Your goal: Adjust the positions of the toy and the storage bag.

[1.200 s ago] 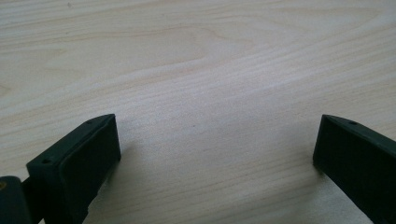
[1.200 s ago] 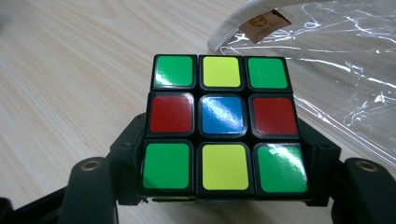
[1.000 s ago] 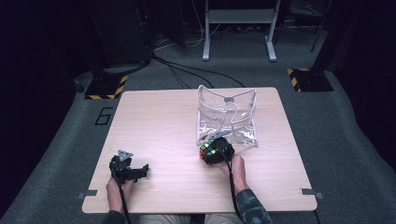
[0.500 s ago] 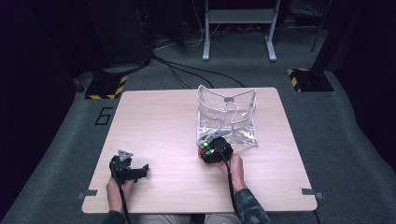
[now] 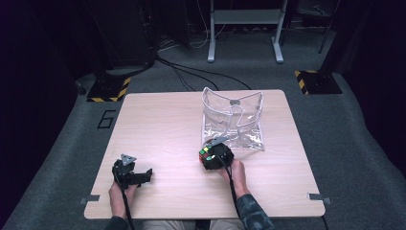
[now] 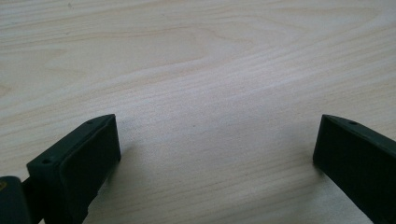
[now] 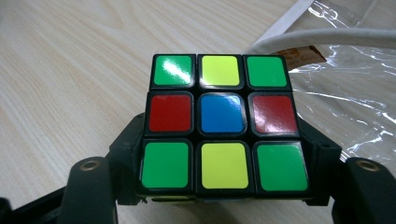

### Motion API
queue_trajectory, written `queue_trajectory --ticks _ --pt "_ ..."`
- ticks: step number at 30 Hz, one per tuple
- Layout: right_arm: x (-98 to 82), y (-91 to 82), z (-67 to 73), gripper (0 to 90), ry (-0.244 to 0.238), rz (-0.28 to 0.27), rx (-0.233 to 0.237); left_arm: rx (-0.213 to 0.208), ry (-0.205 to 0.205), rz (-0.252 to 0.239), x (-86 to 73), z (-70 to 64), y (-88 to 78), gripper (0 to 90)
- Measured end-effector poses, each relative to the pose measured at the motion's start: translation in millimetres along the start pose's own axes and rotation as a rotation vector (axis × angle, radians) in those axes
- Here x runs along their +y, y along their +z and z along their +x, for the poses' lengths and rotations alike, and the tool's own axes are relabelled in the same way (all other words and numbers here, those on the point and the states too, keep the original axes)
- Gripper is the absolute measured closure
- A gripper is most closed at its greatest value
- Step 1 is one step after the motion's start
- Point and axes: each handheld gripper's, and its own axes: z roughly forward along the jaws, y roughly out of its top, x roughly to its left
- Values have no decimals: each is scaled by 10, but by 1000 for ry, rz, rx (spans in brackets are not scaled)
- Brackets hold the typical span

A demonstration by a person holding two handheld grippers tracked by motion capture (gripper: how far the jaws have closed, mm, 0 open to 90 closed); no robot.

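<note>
- The right tool [image 5: 211, 157] pinches a puzzle cube [image 7: 223, 122] between its jaws, low centre of the high view, just in front of a clear plastic bag [image 5: 233, 120].
- The cube's near face shows green, yellow, red and blue squares.
- The left tool [image 5: 129, 172], lower left, rests on the tabletop [image 5: 158, 120] with jaws spread and nothing between them.

Scrambled puzzle cube [image 7: 223, 125] beside clear bag [image 5: 234, 120].
</note>
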Motion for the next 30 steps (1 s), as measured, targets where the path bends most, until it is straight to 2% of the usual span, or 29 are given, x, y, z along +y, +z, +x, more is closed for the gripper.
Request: queue_trajectory --ticks 2,5,9,10,11,13,15,18,19,23,25,27,29,30 --pt "-1 3 -1 328 -4 -1 1 -2 0 1 0 2 0 5" --pt "-16 11 -33 318 15 2 33 0 0 0 0 0 0 5" --pt "-24 17 -43 307 30 -8 38 1 0 0 0 -1 0 5" --pt "-29 16 -51 288 40 -10 46 0 0 0 0 0 0 5" --pt "-38 12 -67 219 60 -13 59 -3 0 3 2 4 0 5" --pt "-41 7 -71 205 66 -12 60 -5 -1 3 2 5 1 5" --pt "-46 -8 -84 142 71 -10 69 -6 -2 2 3 8 2 5" --pt "-50 -22 -94 124 72 -13 73 -10 -2 5 4 8 2 6" --pt "-50 -36 -89 107 90 -8 83 -11 -2 4 4 9 2 6" --pt "-39 -137 -112 55 86 -34 96 -12 0 5 5 12 3 5" --pt "-30 -181 -121 45 83 -41 102 -10 -3 5 6 11 2 5" --pt "-28 -242 -126 40 107 -47 112 -4 -8 7 3 6 -1 5" --pt "-37 -286 -160 34 101 -63 108 -3 -9 8 4 6 -2 6" --pt "-42 -316 -165 33 117 -58 112 -4 -10 12 12 6 0 7"
